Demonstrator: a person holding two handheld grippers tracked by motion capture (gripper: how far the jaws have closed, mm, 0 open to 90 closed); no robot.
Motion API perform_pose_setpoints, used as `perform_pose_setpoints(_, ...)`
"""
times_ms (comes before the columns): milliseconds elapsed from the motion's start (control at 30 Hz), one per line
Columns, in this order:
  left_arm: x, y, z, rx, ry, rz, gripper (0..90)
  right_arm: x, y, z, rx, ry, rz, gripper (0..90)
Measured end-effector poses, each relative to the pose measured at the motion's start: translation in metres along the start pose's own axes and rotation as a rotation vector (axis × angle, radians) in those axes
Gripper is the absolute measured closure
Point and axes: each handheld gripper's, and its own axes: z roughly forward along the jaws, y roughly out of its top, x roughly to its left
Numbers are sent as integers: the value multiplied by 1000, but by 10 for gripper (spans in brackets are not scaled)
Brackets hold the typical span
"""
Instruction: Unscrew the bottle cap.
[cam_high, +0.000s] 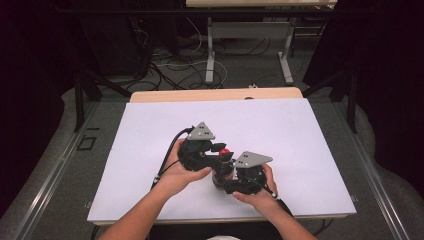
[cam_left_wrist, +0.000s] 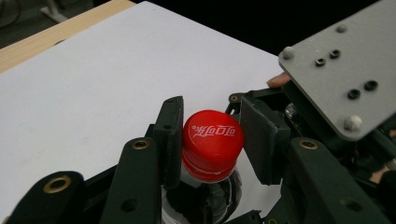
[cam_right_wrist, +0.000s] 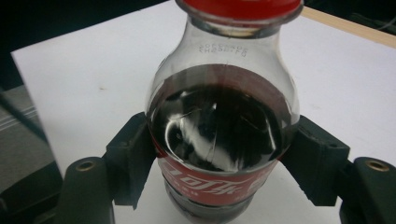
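A clear cola bottle (cam_right_wrist: 219, 116) with dark liquid, a red label and a red cap (cam_left_wrist: 212, 140) stands roughly upright near the middle of the white table top (cam_high: 280, 130). My right gripper (cam_right_wrist: 219, 158) is shut on the bottle's body at label height, one pad on each side. From the left, my left gripper (cam_left_wrist: 210, 128) has its two pads against the sides of the cap. In the high view the cap (cam_high: 225, 151) shows between the left gripper (cam_high: 220, 150) and the right gripper (cam_high: 222, 176), which are close together.
The right gripper's grey three-cornered plate (cam_left_wrist: 336, 70) sits just right of the cap in the left gripper view. A wooden table edge (cam_high: 215, 94) runs along the back. Cables and table legs (cam_high: 210, 55) lie on the floor beyond.
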Motion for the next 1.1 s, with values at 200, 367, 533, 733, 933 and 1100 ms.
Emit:
perform_pose_setpoints(200, -12, 1, 8, -25, 107, -62, 616, 0, 0, 1, 20, -52, 34, 304)
perform_pose_setpoints(367, -12, 5, 10, -35, 122, -179, 617, 0, 1, 0, 18, -115, 40, 304)
perform_pose_setpoints(533, -10, 12, 7, -66, 127, -179, 617, -1, -1, 4, 40, -145, 48, 304)
perform_pose_setpoints(733, 0, 13, 0, -51, 145, -173, 616, -8, -3, 7, 34, -128, 56, 303)
perform_pose_setpoints(933, 18, 3, -6, -53, 182, -205, 616, -15, 0, 12, 8, -127, 68, 302)
perform_pose_setpoints(1100, 36, -10, -14, -47, 210, -224, 615, -25, 3, 20, 9, -143, 58, 302)
